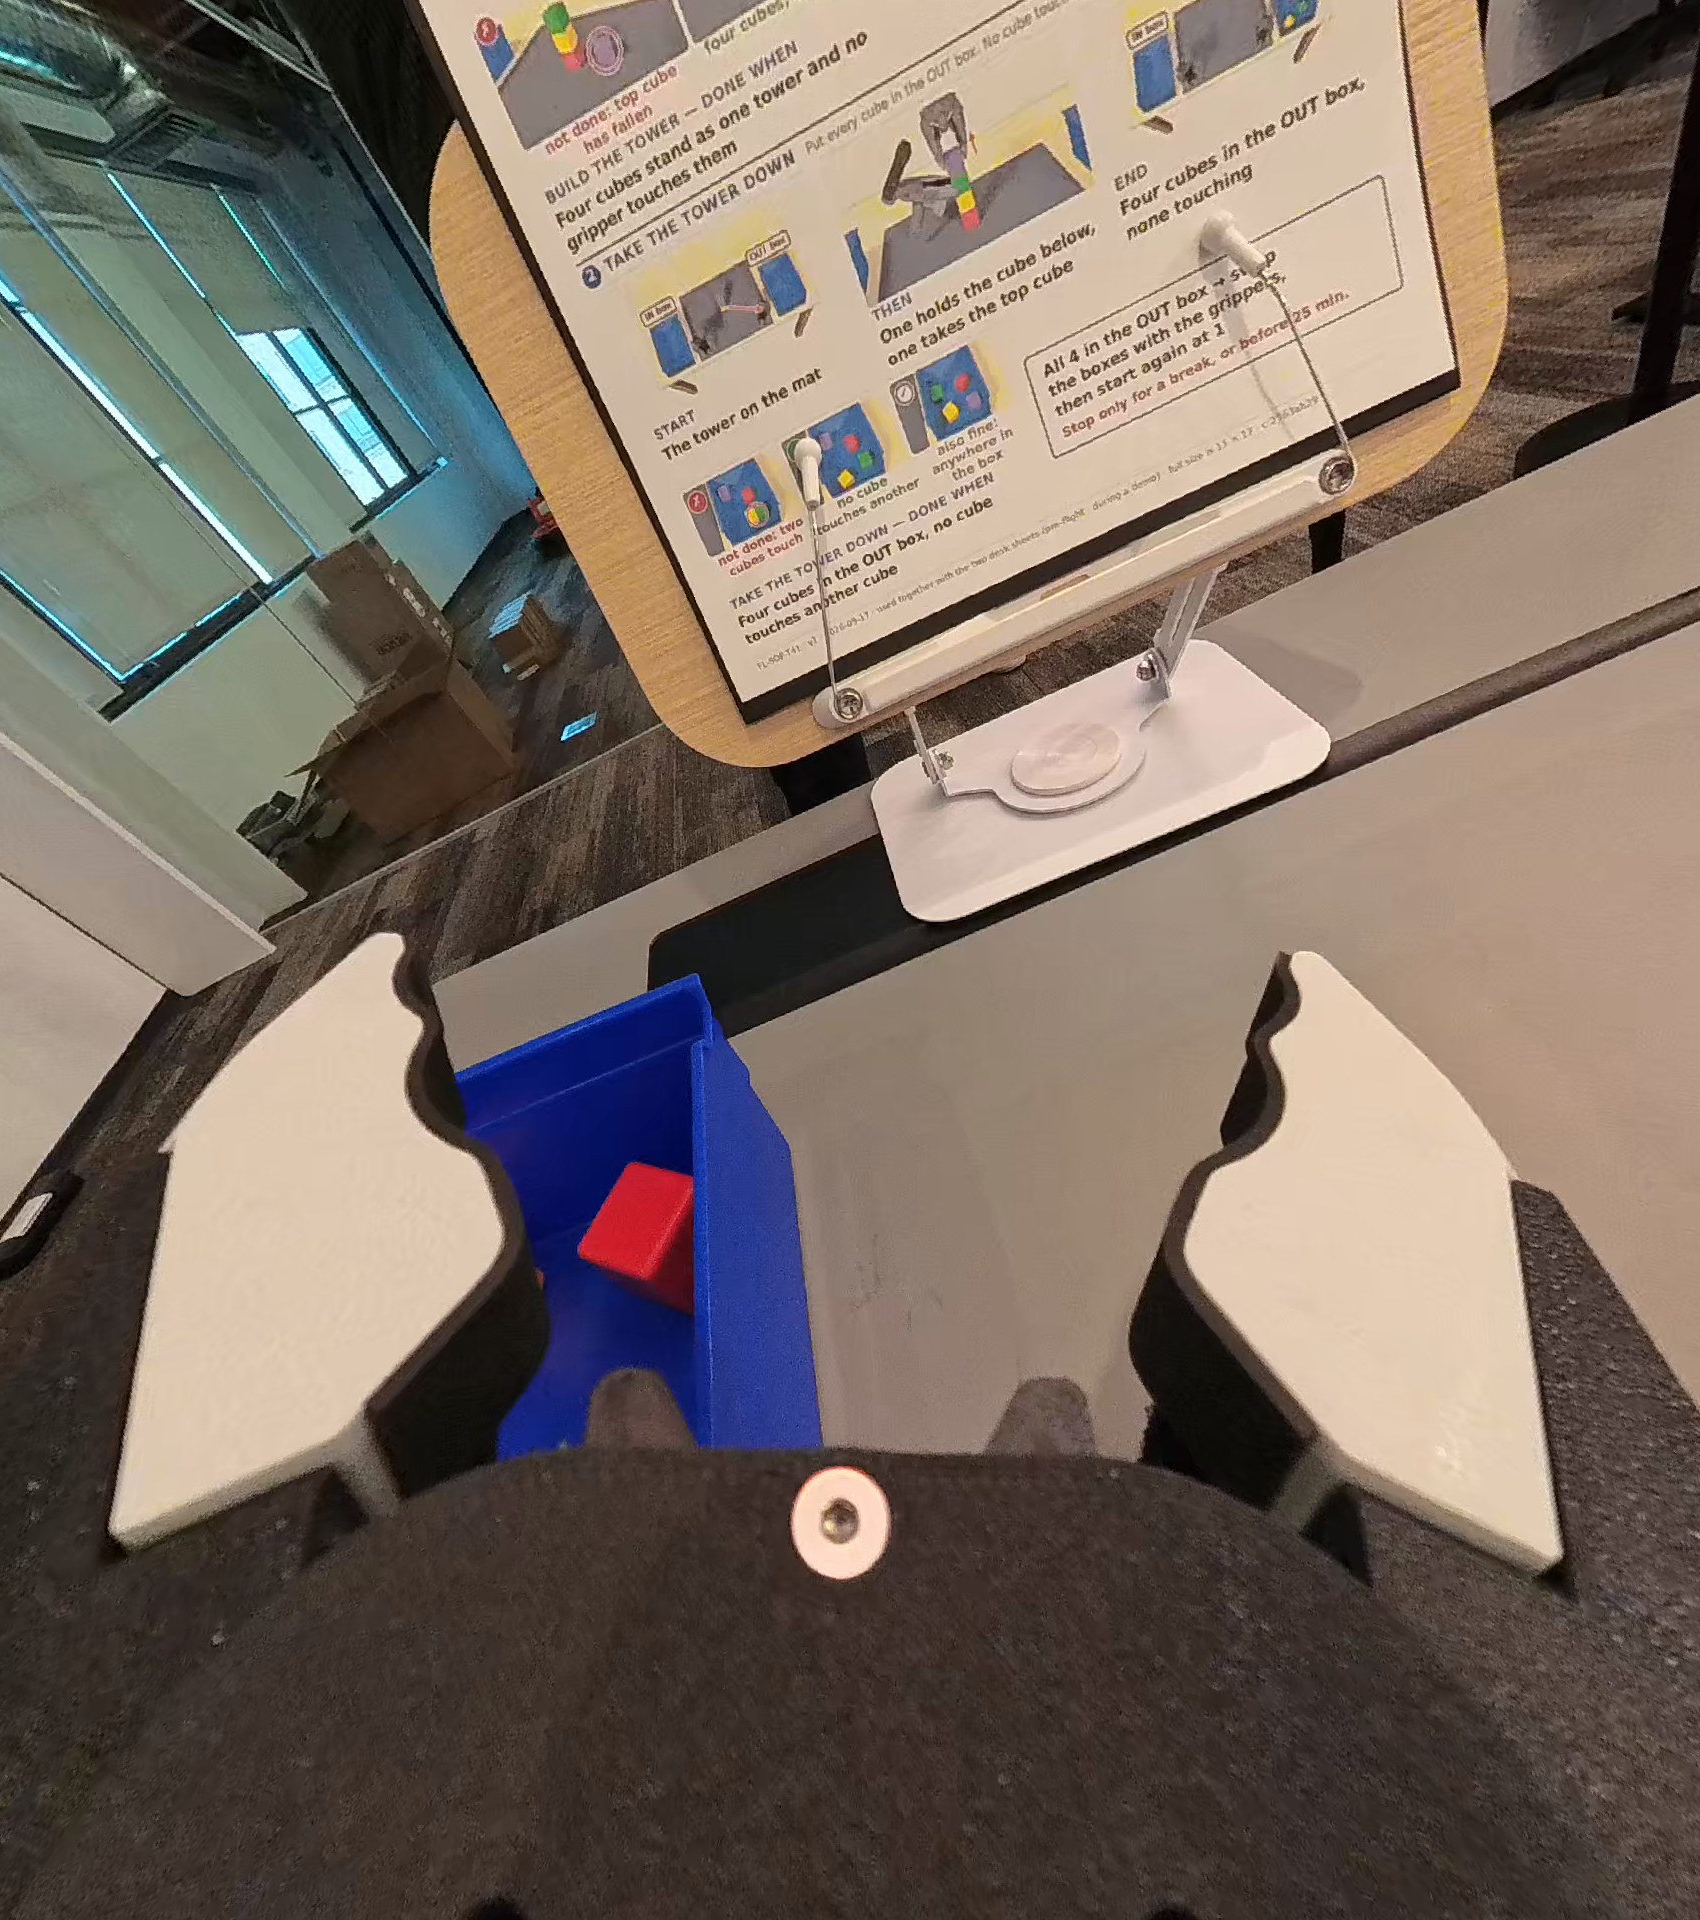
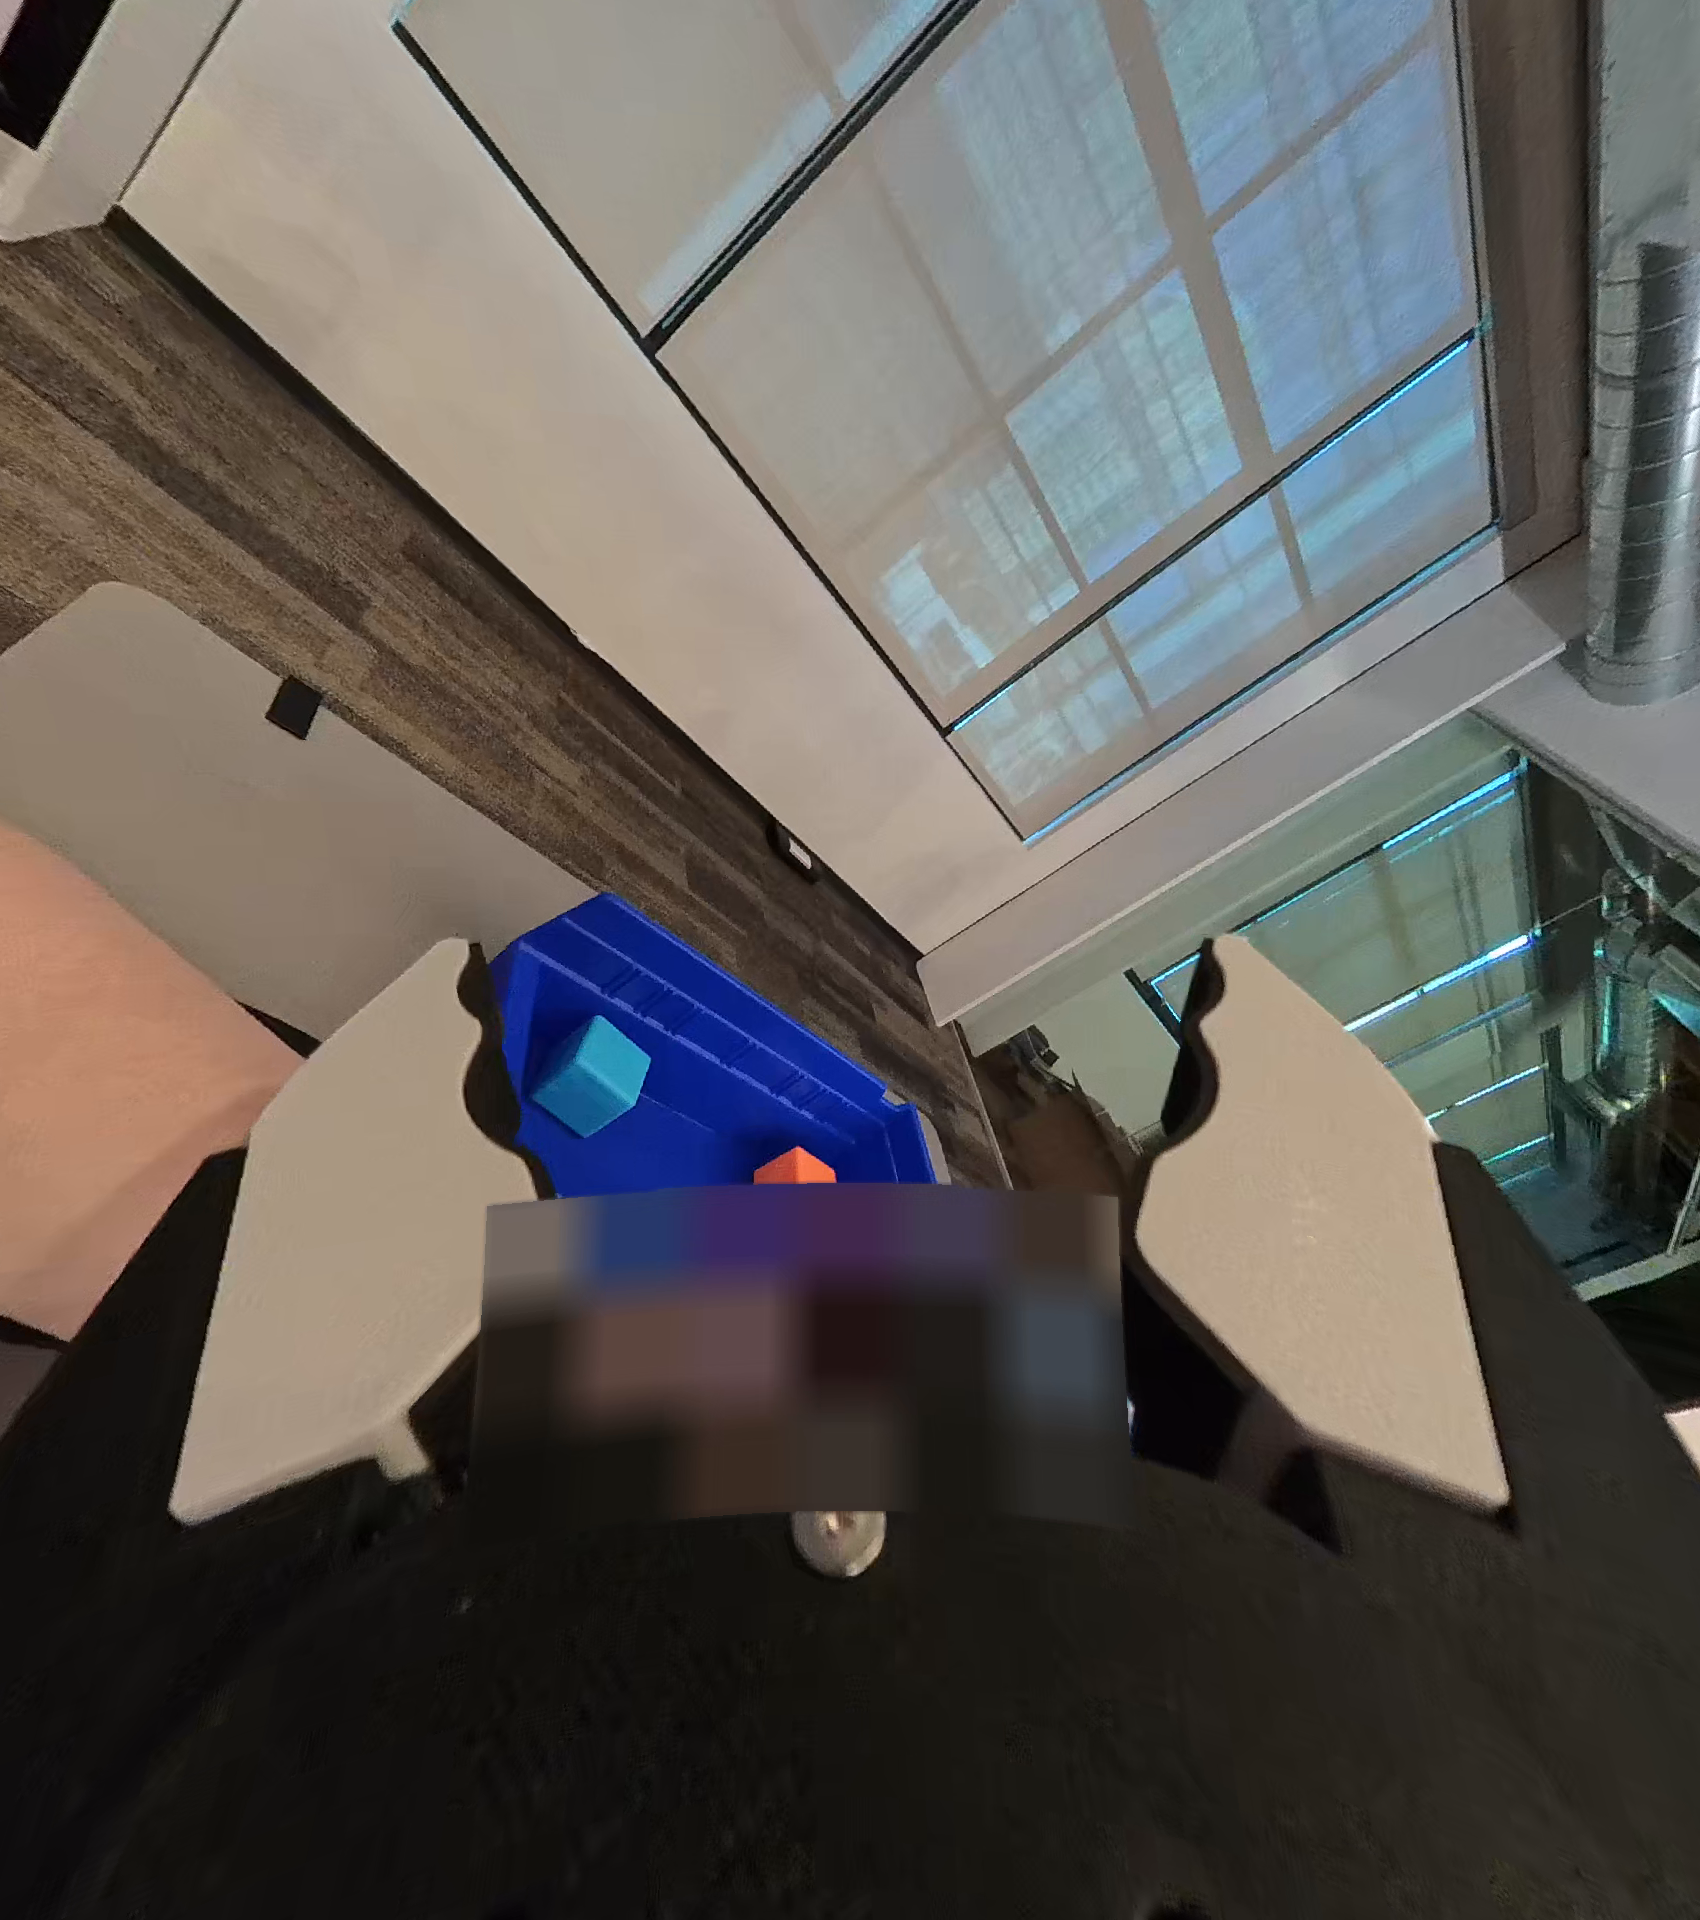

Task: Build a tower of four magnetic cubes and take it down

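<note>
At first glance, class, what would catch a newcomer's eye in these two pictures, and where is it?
In the left wrist view, a big illustrated instruction sheet on a white stand fills the top, and a red cube lies in a blue box between the open fingers of the left hand-held gripper. In the right wrist view, a light blue cube and an orange cube sit apart in a blue box, before large windows.

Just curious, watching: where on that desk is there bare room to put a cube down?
The grey tabletop is bare between the blue box and the white stand base, ahead of the open left tongs. Inside the box it's tighter: a red cube sits there.
</note>
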Demonstrator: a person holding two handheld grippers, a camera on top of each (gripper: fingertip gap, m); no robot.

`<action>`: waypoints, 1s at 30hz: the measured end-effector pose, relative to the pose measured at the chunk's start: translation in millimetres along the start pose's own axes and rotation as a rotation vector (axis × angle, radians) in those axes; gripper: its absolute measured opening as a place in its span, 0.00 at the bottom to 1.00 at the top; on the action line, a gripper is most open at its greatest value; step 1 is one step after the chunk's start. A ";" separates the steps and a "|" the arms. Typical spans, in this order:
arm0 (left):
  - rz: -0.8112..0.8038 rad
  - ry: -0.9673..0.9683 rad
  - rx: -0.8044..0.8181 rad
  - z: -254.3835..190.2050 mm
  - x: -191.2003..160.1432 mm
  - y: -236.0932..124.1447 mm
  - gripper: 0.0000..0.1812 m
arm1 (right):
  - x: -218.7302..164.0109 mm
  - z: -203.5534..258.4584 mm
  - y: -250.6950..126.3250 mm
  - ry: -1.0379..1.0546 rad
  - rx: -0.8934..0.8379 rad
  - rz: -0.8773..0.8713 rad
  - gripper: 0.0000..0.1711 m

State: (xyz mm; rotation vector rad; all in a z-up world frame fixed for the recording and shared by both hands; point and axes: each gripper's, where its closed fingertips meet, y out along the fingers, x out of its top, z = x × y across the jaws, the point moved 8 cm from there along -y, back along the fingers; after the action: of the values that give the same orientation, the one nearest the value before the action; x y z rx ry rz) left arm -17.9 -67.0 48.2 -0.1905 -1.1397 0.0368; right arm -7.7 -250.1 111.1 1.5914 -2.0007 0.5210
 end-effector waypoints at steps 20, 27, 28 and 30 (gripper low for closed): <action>0.010 0.022 -0.017 -5.5 -1.8 3.3 0.78 | 12.2 -3.3 -10.2 -0.019 -0.038 -0.036 0.71; 0.011 0.013 -0.032 -6.5 -2.1 3.7 0.77 | 10.2 -22.8 -30.4 -0.003 -0.111 -0.004 0.71; 0.009 0.012 -0.036 -7.1 -1.9 3.4 0.77 | 7.7 -26.8 -34.2 0.001 -0.128 0.007 0.71; 0.003 0.005 -0.045 -7.3 -1.0 2.5 0.77 | 0.6 -37.1 -44.9 0.006 -0.164 0.032 0.71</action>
State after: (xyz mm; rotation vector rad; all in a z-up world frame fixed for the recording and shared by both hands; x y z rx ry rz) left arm -11.6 -65.6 43.9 -0.2326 -1.1359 0.0134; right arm 41.9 -238.9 139.6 1.4595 -2.0116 0.3631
